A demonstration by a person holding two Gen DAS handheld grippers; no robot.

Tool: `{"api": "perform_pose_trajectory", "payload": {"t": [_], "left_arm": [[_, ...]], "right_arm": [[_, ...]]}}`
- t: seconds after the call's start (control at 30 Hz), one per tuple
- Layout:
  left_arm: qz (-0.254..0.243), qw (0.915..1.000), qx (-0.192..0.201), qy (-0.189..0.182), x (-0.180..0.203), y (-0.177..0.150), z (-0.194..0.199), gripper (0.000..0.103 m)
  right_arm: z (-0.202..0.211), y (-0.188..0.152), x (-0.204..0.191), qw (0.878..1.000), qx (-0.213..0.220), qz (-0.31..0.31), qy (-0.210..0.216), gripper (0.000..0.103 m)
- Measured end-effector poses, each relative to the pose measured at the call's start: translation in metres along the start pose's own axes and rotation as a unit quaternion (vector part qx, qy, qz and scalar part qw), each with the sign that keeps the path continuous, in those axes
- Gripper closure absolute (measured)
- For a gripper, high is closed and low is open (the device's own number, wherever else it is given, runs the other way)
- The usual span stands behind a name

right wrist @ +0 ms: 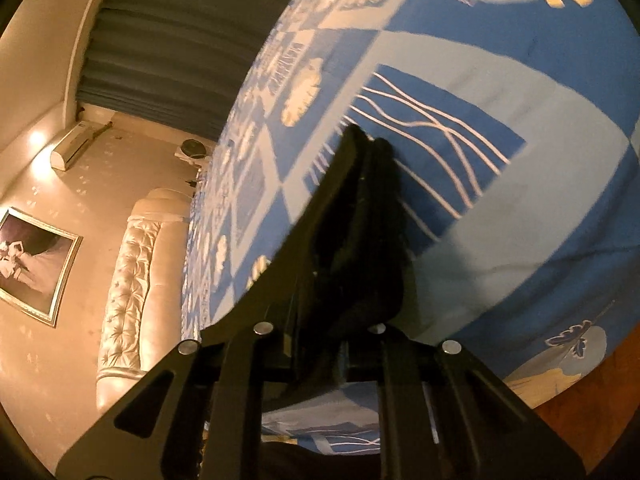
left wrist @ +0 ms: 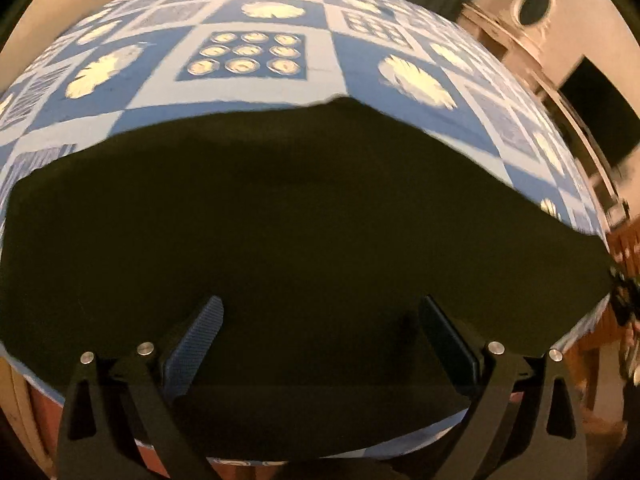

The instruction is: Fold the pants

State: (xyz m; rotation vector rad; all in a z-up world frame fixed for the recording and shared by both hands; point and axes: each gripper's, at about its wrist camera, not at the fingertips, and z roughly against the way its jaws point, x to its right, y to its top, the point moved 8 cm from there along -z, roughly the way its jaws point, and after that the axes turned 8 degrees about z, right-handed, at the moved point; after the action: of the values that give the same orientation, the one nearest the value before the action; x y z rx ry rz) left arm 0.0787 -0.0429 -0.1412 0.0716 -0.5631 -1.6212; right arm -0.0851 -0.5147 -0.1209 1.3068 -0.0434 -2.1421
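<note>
Dark pants [left wrist: 280, 220] lie spread flat on a blue patterned bedspread [left wrist: 256, 92] and fill the lower half of the left wrist view. My left gripper [left wrist: 320, 312] is open, its two fingers wide apart just above the near part of the pants. In the right wrist view, my right gripper [right wrist: 366, 138] is shut on a fold of the dark pants fabric [right wrist: 360, 256], which bunches between the fingers and hangs down over the bedspread [right wrist: 500, 80].
The bed's near edge [left wrist: 400, 444] runs just below my left gripper. A tufted cream headboard [right wrist: 132, 272], a framed picture [right wrist: 32, 260] and dark curtains [right wrist: 180, 32] are at the bed's far side. Wooden furniture [left wrist: 624, 280] stands to the right.
</note>
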Motion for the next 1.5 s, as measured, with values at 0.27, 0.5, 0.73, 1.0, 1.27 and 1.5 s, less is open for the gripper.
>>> {"api": "perform_pose_trajectory", "payload": {"t": [0.27, 0.5, 0.73, 1.0, 1.27, 1.5], "left_arm": [[0.035, 0.9961, 0.076, 0.027, -0.013, 0.019, 0.037, 0.006], [0.053, 0.9958, 0.075, 0.01, -0.019, 0.019, 0.038, 0.006], [0.096, 0.9913, 0.088, -0.02, -0.03, 0.022, 0.049, 0.006], [0.116, 0.9878, 0.103, -0.015, -0.049, 0.021, 0.06, 0.006], [0.134, 0.985, 0.105, -0.03, -0.052, 0.022, 0.06, 0.006], [0.131, 0.9857, 0.101, -0.033, -0.05, 0.023, 0.056, 0.006]], "right_arm": [[0.011, 0.006, -0.047, 0.999, 0.016, 0.042, 0.005, 0.091], [0.006, 0.001, -0.094, 0.996, 0.018, 0.093, 0.002, 0.091], [-0.028, -0.022, -0.174, 0.983, -0.001, 0.186, 0.008, 0.091], [-0.107, -0.087, -0.247, 0.963, -0.061, 0.259, 0.032, 0.091], [-0.186, -0.174, -0.281, 0.929, -0.139, 0.343, 0.003, 0.091], [-0.227, -0.232, -0.278, 0.875, -0.17, 0.446, -0.077, 0.091]]}}
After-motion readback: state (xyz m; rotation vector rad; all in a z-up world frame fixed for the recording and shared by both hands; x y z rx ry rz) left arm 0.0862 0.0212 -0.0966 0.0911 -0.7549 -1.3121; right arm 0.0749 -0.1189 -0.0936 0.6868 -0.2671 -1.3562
